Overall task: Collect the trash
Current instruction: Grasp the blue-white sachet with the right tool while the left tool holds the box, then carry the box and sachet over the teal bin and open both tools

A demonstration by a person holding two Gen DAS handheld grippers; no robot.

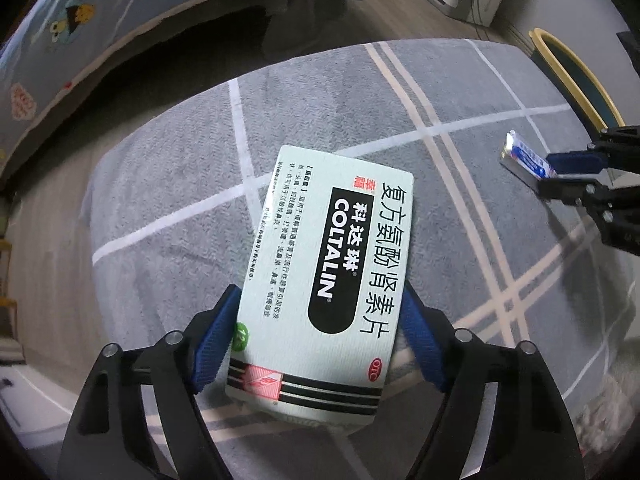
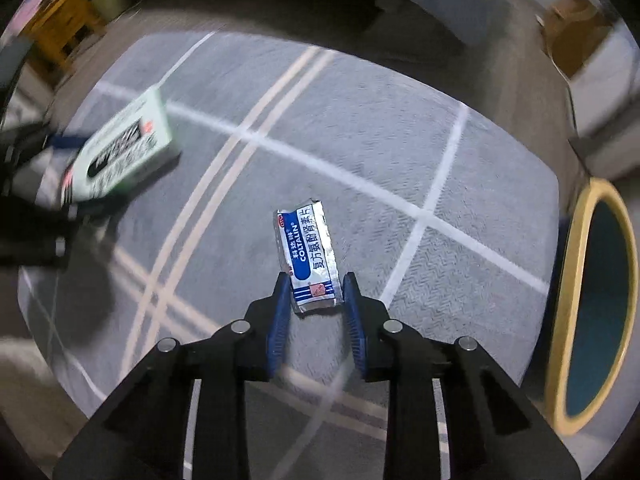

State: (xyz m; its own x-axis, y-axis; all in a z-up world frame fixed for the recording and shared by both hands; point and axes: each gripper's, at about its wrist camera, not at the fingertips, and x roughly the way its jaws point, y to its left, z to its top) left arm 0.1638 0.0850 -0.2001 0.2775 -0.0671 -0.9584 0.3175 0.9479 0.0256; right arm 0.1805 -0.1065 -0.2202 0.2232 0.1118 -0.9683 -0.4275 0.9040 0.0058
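My left gripper [image 1: 320,300] is shut on a pale green Coltalin medicine box [image 1: 320,280], its blue pads pressed on both long sides, above a grey checked rug [image 1: 168,168]. The box also shows blurred in the right wrist view [image 2: 120,152]. My right gripper [image 2: 316,280] is closed around the near end of a blue and silver Coltalin sachet [image 2: 308,256], pads against its edges. The sachet [image 1: 524,158] and right gripper [image 1: 560,174] also show at the right of the left wrist view.
A dark teal bin with a yellow rim [image 2: 596,300] stands at the rug's right edge, also in the left wrist view [image 1: 576,76]. A bed with a blue cartoon quilt [image 1: 80,20] lies beyond the rug. Wooden furniture [image 2: 60,28] stands far left.
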